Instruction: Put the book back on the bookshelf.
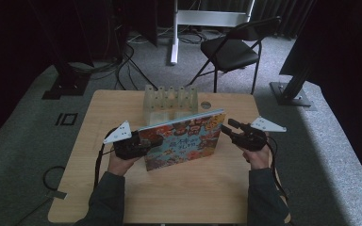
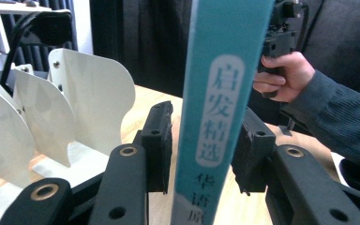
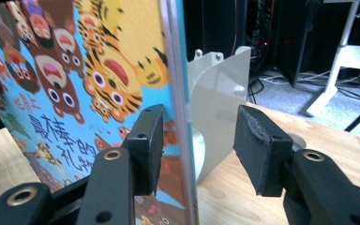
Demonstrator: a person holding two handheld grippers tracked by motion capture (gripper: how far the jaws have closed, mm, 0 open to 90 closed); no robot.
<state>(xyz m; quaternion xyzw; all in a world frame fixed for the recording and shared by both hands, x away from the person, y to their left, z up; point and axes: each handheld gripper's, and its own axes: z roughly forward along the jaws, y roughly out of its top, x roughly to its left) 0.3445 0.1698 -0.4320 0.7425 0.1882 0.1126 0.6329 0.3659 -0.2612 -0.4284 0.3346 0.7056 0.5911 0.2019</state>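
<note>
Spine lettering (left gripper view) on book (image 2: 218, 108).

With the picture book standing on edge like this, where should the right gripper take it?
At the page-side edge, coming in level from the right. The picture book stands upright on the table, spine clamped by the left gripper; that free edge already sits between the right gripper jaws, which are still apart.
</note>
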